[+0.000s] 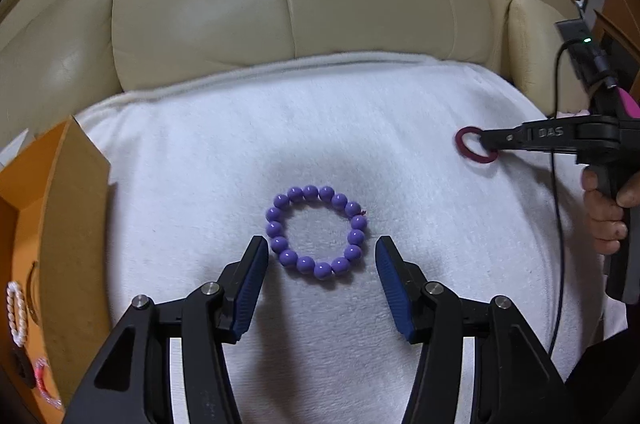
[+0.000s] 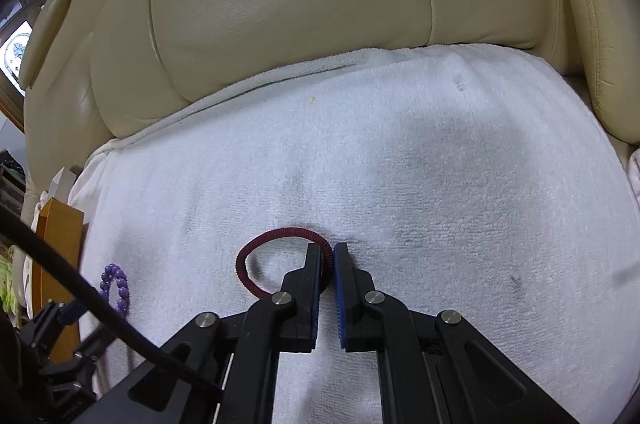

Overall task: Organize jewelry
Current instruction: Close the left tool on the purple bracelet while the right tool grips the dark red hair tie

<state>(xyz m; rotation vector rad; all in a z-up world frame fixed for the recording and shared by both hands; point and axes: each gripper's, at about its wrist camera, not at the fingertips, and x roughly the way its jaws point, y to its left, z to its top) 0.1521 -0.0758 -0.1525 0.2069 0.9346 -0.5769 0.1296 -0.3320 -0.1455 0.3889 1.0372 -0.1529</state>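
A white towel covers the seat of a cream leather sofa, and an orange box stands open to the left of the left gripper, with a string of pale beads and a pink piece lying inside it. The left gripper is released, its blue pads spread apart and pressing on nothing. Just ahead of them, partly between the tips, the purple bead bracelet lies flat on the towel as a round loop with no clear long axis; a small reddish knot end sticks out on its far right side. Nothing lies between this bracelet and the pads. Off to the right, the right gripper is clenched on the dark red hair tie, pinching its right-hand edge. The loop lies on the towel, stretched into an oval whose long axis runs left from the fingertips. A hand holds that gripper's handle, and a black cable hangs beside it.
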